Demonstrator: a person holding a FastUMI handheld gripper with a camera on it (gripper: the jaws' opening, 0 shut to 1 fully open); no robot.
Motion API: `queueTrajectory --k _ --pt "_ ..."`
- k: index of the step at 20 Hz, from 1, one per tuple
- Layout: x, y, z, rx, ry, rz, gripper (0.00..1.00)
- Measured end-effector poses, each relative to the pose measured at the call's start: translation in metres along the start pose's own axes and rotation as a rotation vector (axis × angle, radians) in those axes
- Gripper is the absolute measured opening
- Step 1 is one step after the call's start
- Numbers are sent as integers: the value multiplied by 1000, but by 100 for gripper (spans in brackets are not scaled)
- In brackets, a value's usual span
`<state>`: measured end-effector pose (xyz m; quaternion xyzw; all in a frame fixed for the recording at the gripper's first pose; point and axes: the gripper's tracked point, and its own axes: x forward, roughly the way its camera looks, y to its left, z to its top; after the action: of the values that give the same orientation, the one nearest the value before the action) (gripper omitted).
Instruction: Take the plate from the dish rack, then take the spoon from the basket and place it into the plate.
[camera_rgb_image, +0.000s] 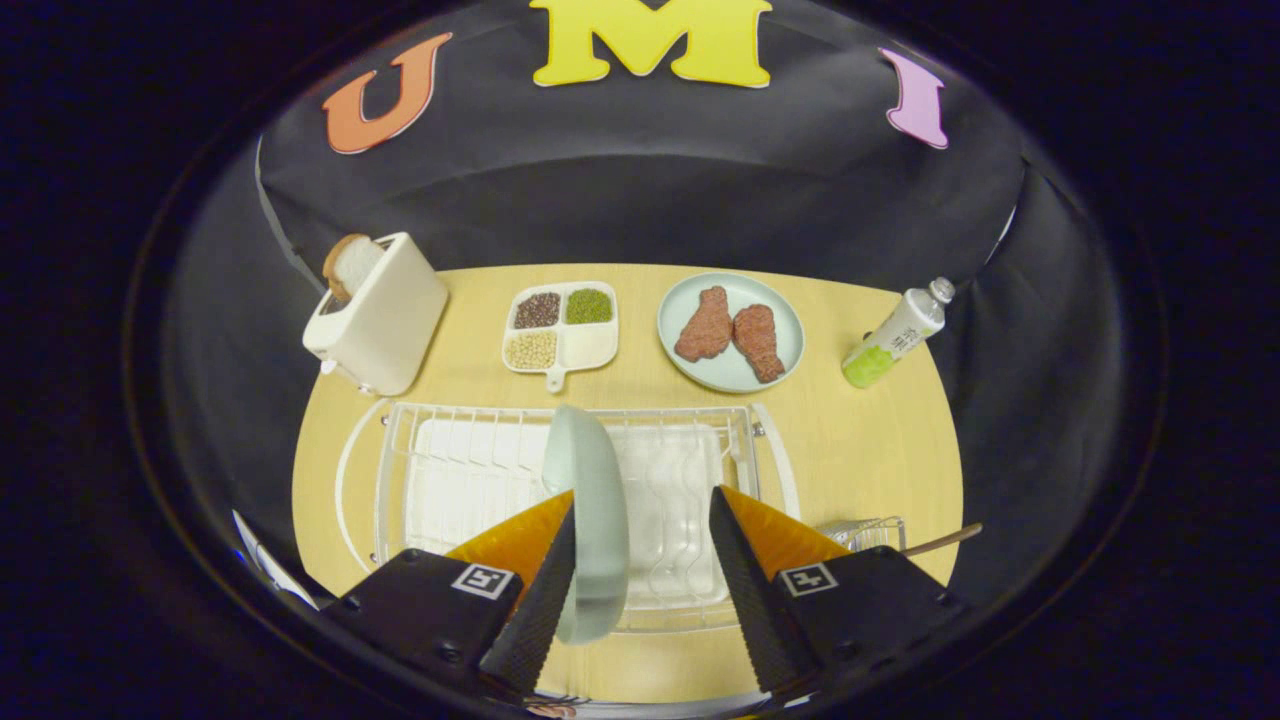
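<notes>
A pale green plate (588, 480) stands on edge in the white wire dish rack (450, 470) on the wooden table. My gripper (643, 505) is open over the rack. The plate sits between the fingers, close against the left fingertip (555, 560), while the right fingertip (735, 550) stands well apart from it. A small wire basket (865, 532) sits just right of the rack, behind the right finger. A thin spoon handle (945, 541) sticks out of it to the right; the spoon's bowl is hidden.
Beyond the rack stand a cream toaster (380, 315) holding a bread slice, a white divided dish (560, 328) of beans, a plate (690, 300) with two chicken pieces and a tilted green-and-white bottle (893, 335). Bare tabletop (860, 440) lies right of the rack.
</notes>
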<state>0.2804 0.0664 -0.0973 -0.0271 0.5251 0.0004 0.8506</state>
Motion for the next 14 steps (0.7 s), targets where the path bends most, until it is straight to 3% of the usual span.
queueTrajectory --k 3,6,14 --pt "4 5 -2 -18 19 3 58" --pt "-3 8 -6 -23 41 -28 31" --pt "-10 -2 -18 -107 40 -183 14"
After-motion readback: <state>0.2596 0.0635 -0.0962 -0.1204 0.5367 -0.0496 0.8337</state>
